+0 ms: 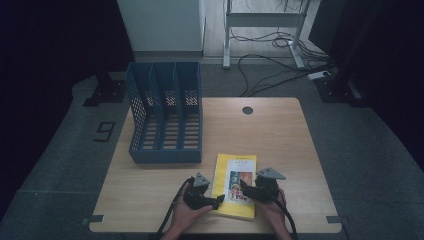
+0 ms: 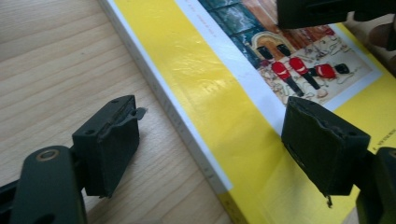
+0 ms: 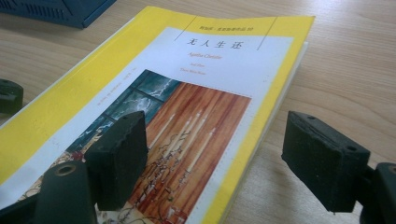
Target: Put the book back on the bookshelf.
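Your high view is dim, its corners falling to black. Glare streaks the book cover; your jaws are slightly soft.

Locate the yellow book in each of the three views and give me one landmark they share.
High view: the yellow book lies flat at the table's near edge, between the two grippers.
Left gripper view: its spine edge and cover run diagonally between the open jaws.
Right gripper view: it spreads across the centre, its right edge between the open jaws.
Shared landmark: the cover's illustration.
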Demonstrator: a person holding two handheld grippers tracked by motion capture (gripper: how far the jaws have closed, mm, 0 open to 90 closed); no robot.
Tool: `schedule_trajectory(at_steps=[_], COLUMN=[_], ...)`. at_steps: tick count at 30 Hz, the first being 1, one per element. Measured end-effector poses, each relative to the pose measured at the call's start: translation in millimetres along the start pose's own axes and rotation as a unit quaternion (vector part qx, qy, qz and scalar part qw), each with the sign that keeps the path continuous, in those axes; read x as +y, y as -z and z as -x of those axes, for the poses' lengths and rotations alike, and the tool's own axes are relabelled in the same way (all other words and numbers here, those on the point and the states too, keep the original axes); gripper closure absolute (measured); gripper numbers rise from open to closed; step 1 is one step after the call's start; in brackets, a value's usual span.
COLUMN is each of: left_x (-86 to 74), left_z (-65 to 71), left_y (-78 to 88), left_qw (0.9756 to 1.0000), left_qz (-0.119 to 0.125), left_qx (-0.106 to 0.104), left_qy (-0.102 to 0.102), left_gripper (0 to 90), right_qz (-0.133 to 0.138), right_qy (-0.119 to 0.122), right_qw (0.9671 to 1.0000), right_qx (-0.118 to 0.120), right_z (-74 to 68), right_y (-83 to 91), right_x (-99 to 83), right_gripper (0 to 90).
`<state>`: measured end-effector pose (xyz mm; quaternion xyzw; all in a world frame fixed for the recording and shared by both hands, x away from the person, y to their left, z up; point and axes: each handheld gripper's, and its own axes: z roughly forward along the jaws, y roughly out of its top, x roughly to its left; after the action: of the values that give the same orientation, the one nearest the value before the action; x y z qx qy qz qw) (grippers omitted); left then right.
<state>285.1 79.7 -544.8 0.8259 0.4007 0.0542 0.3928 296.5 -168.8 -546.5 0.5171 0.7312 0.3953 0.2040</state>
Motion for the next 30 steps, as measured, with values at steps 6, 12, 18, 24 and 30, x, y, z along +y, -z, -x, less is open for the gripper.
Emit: schedule_trajectory(at_steps=[6, 12, 18, 24, 30], left_x=[-1.3, -1.5, -2.1, -2.3, -2.7], left_z=[6.8, 10.8, 11.9, 11.9, 12.0], left_y=[-2.0, -4.0, -4.5, -4.7, -4.7], left_qw=[1.0000, 0.9999, 0.9999, 0.9999, 0.9999], left_qz=[0.002, 0.004, 0.006, 0.006, 0.008], left_qx=[-0.005, -0.005, -0.002, -0.001, -0.001], left_qy=[-0.005, -0.009, -0.010, -0.012, -0.013], left_gripper=[19.6, 19.5, 19.2, 19.2, 19.1], right_qz=[-0.001, -0.002, -0.007, -0.009, -0.001], right_qy=[0.002, 0.000, -0.008, -0.010, -0.019], right_qw=[1.0000, 1.0000, 0.9999, 0.9998, 0.9996], right_qx=[0.005, 0.007, 0.012, 0.015, 0.020], right_z=[-4.1, -4.5, -3.7, -4.0, -3.3], right_y=[-3.0, -3.9, -4.6, -3.9, 0.8], right_x=[-0.5, -1.2, -1.5, -1.8, -0.6], right_gripper=[21.3, 20.8, 19.9, 20.3, 23.6])
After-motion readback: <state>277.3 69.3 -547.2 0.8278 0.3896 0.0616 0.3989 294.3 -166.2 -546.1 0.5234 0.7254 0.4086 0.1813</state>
